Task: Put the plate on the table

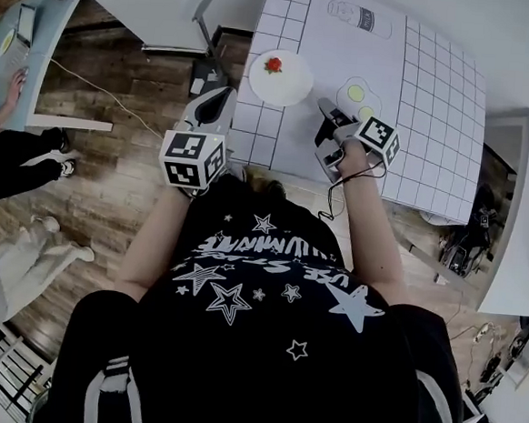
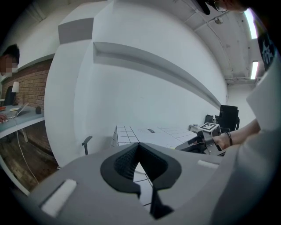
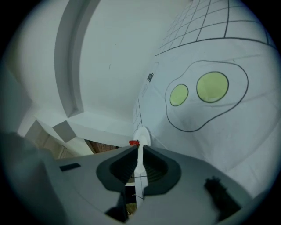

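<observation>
The red thing (image 1: pixel 273 64) on the plate (image 1: pixel 292 90) is too small to be identified, tbh. Part of that plate is blocked by the tongs of the right gripper (image 3: pixel 138 151) in its own view.

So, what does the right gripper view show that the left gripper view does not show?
Only the right gripper view clearly shows the plate, lying on the gridded sheet with a red piece on it, and the drawn egg with two yellow-green circles. Only the left gripper view shows the right gripper with its marker cube, and a desk at far left. Both show that sheet and their own jaws: together on the left gripper, slightly apart and empty on the right.
</observation>
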`<move>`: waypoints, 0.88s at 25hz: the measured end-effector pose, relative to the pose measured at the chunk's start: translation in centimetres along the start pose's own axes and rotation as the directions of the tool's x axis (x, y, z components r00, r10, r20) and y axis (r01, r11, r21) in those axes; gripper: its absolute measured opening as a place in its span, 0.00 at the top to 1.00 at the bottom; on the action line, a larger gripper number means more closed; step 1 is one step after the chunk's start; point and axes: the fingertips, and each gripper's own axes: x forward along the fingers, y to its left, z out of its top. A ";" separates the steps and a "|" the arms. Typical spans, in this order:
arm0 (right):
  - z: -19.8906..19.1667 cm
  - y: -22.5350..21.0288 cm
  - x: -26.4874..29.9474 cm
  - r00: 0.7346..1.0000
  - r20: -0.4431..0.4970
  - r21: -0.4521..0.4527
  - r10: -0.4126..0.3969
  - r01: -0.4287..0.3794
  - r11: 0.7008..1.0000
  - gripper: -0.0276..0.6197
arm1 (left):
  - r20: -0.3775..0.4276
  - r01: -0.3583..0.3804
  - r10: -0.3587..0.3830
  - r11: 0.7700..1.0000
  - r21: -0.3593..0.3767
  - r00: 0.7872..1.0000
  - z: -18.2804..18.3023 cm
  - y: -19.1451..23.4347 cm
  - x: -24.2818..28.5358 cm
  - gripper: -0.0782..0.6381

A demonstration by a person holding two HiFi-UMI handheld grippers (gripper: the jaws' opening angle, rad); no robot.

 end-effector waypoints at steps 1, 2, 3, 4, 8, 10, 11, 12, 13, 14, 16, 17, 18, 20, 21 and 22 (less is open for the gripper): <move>0.0 0.2 -0.2 1.000 -0.010 -0.021 0.006 -0.006 1.000 0.90 | 0.003 -0.007 0.007 1.000 0.002 1.000 0.0 -0.3 -0.2 0.88; -0.1 0.4 -0.4 1.000 -0.024 -0.040 0.012 -0.013 0.999 0.91 | 0.007 -0.016 0.016 1.000 0.001 1.000 -0.1 -0.5 -0.5 0.88; -0.3 0.5 -0.6 0.999 -0.042 -0.057 0.019 -0.022 0.998 0.92 | 0.010 -0.026 0.026 1.000 -0.002 1.000 -0.2 -0.8 -0.8 0.88; -0.5 0.7 -0.7 0.998 -0.061 -0.070 0.029 -0.034 0.997 0.92 | 0.013 -0.038 0.039 0.999 -0.008 0.999 -0.3 -1.0 -1.2 0.88; -1.7 1.4 -1.4 0.988 -0.133 -0.095 0.083 -0.096 0.991 0.93 | 0.019 -0.080 0.080 0.996 -0.034 0.997 -1.5 -2.3 -2.4 0.88; -1.9 1.7 -1.7 0.982 -0.155 -0.109 0.104 -0.122 0.987 0.93 | 0.015 -0.094 0.094 0.995 -0.043 0.995 -1.9 -3.0 -2.9 0.88; -1.9 1.9 -1.8 0.980 -0.161 -0.119 0.113 -0.133 0.984 0.93 | 0.013 -0.100 0.101 0.994 -0.050 0.995 -2.1 -3.3 -3.1 0.88; -1.8 2.1 -1.8 0.979 -0.165 -0.132 0.122 -0.144 0.981 0.93 | 0.013 -0.106 0.107 0.993 -0.055 0.994 -2.1 -3.5 -3.2 0.88; -1.6 2.4 -1.8 0.977 -0.166 -0.147 0.132 -0.157 0.977 0.93 | 0.014 -0.113 0.114 0.992 -0.058 0.993 -2.1 -3.7 -3.4 0.88; -1.4 2.6 -1.8 0.976 -0.164 -0.165 0.142 -0.170 0.972 0.93 | 0.016 -0.119 0.120 0.991 -0.058 0.993 -2.0 -3.8 -3.5 0.88; -0.8 3.1 -1.7 0.975 -0.158 -0.209 0.158 -0.189 0.959 0.93 | 0.018 -0.129 0.130 0.990 -0.052 0.991 -1.7 -3.9 -3.6 0.88; -0.5 3.3 -1.6 0.975 -0.155 -0.232 0.160 -0.194 0.953 0.93 | 0.018 -0.133 0.134 0.990 -0.052 0.991 -1.5 -3.9 -3.5 0.88; -0.2 3.5 -1.5 0.975 -0.154 -0.252 0.161 -0.196 0.948 0.93 | 0.018 -0.137 0.138 0.989 -0.052 0.990 -1.3 -3.8 -3.4 0.88; 0.3 3.9 -1.4 0.974 -0.154 -0.273 0.167 -0.205 0.940 0.93 | 0.020 -0.145 0.147 0.988 -0.054 0.989 -0.9 -3.6 -3.3 0.88; 0.4 4.1 -1.3 0.973 -0.154 -0.274 0.175 -0.212 0.938 0.93 | 0.022 -0.149 0.150 0.987 -0.055 0.988 -0.7 -3.4 -3.3 0.88; 0.5 4.3 -1.2 0.971 -0.154 -0.272 0.182 -0.219 0.937 0.93 | 0.025 -0.152 0.153 0.987 -0.058 0.988 -0.6 -3.3 -3.3 0.88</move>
